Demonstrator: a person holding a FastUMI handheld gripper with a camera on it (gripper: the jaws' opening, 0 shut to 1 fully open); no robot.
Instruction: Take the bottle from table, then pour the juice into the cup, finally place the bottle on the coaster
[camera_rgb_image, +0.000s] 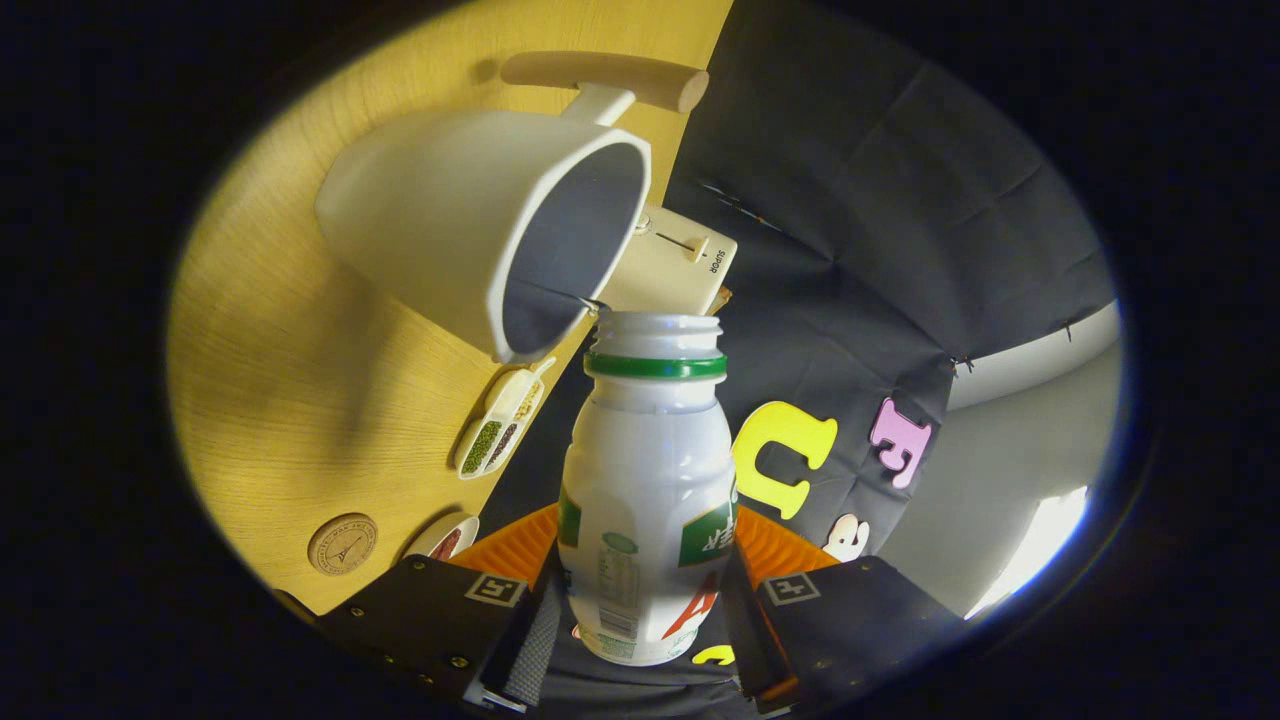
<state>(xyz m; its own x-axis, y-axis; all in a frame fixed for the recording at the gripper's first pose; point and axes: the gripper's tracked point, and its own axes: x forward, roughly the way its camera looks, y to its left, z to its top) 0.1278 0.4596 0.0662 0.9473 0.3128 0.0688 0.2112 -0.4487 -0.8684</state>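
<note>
1. Bottle (645, 500) was a small white plastic juice bottle with a green ring under its open neck, cap off. It sat between the fingers of the tool (645, 610), which was clamped on its lower body, one finger pressing each side around the label.

2. It was tipped over so its mouth sat right at the rim of the cup (480, 225), a white mug with a pale wooden handle (605, 75) standing on the wooden worktop (290, 380). Lip of the bottle looked touching or just about touching the rim. Couldn't see any juice actually flowing.

3. Handling guess: thin glossy plastic, so light and a bit slippery, and probably squashy if squeezed hard. With no cap, a hard squeeze could push juice out. The weight would drop as it emptied, so it'd get easier to knock around.

4. Best hold, I reckon, was where it already was: low on the wide body, below the shoulder, keeping the neck free for pouring. The narrower top would've been a worse place to pinch.

5. The cup looked like stiff ceramic, and nudging its rim with the bottle might shift it.

6. The round wooden coaster (342, 543) lay on the worktop just ahead of the left finger, near a small dish (447, 537) and a divided tray of beans (500, 420). A cream box (675, 265) sat beyond the cup.
</note>
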